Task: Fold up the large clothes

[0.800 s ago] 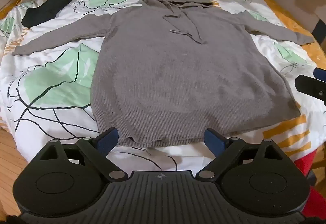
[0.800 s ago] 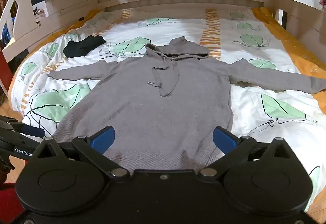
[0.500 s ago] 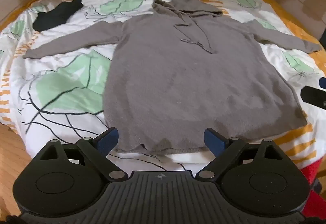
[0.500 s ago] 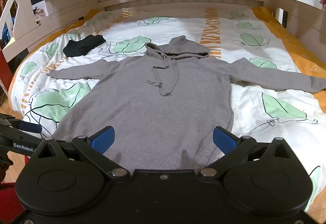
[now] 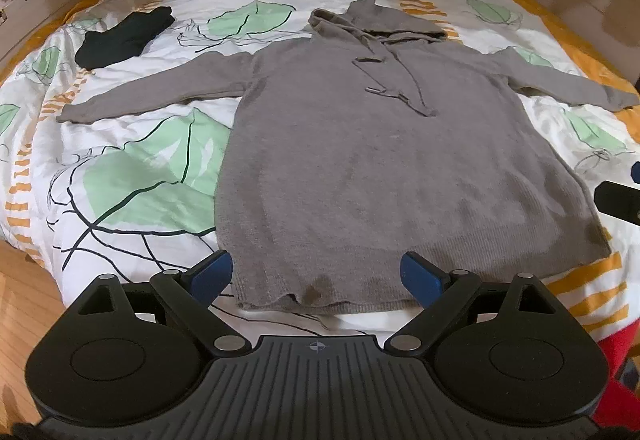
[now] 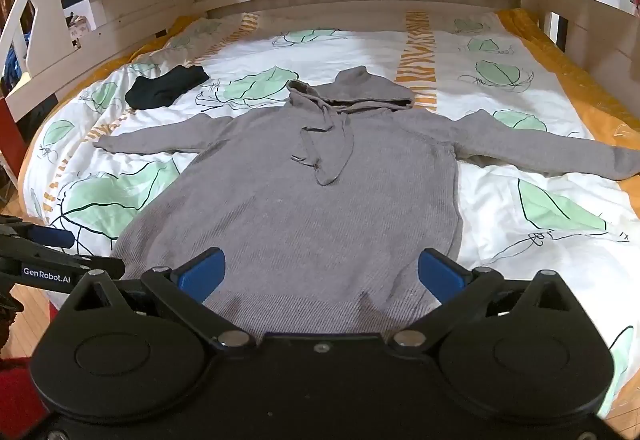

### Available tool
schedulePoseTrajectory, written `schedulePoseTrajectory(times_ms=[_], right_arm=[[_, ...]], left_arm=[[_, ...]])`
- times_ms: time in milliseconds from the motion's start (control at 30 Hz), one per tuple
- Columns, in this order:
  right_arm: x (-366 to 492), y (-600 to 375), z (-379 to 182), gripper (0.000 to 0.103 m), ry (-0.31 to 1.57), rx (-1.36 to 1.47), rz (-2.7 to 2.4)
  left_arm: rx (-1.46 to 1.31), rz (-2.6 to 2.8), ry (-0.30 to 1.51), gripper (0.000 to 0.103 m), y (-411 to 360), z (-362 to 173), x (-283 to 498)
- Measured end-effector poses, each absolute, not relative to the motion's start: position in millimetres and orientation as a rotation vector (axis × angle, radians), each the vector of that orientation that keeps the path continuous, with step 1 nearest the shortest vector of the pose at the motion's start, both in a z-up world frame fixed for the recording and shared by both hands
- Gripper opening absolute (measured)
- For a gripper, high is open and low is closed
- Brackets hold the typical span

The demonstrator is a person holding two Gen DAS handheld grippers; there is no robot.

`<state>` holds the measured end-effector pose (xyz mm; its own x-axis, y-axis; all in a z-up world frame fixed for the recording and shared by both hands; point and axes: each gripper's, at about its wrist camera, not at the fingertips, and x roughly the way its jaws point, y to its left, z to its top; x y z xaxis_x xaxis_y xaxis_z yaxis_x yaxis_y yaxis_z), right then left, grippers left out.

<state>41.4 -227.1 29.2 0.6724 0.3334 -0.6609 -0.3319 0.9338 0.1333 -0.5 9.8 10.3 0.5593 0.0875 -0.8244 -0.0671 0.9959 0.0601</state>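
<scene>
since the earlier frame the left gripper [image 5: 316,274] has come closer to the hoodie [image 5: 384,163], which lies flat on the bed [image 5: 132,167]. both grippers, the right gripper [image 6: 320,272] included, stand wide apart, empty. grip the hem corners squarely before lifting.

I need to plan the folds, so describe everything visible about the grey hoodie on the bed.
The grey hoodie is a long, ribbed knit that looks soft. It lies flat, front up, on the leaf-print bedcover, hem toward the cameras. Both sleeves stretch straight out to the sides. The hood lies flat above the collar, and two wide drawstrings trail down the chest. It is unfolded. Neither gripper's fingers touch it; the black garment lies apart.
</scene>
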Motion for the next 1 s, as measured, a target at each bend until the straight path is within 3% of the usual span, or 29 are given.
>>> schedulePoseTrajectory(times_ms=[1000], right_arm=[[40.6, -223.3, 26.6, 0.102, 0.758, 0.002, 0.386]], left_arm=[[0.004, 0.083, 0.996, 0.092, 7.0, 6.6, -1.4]])
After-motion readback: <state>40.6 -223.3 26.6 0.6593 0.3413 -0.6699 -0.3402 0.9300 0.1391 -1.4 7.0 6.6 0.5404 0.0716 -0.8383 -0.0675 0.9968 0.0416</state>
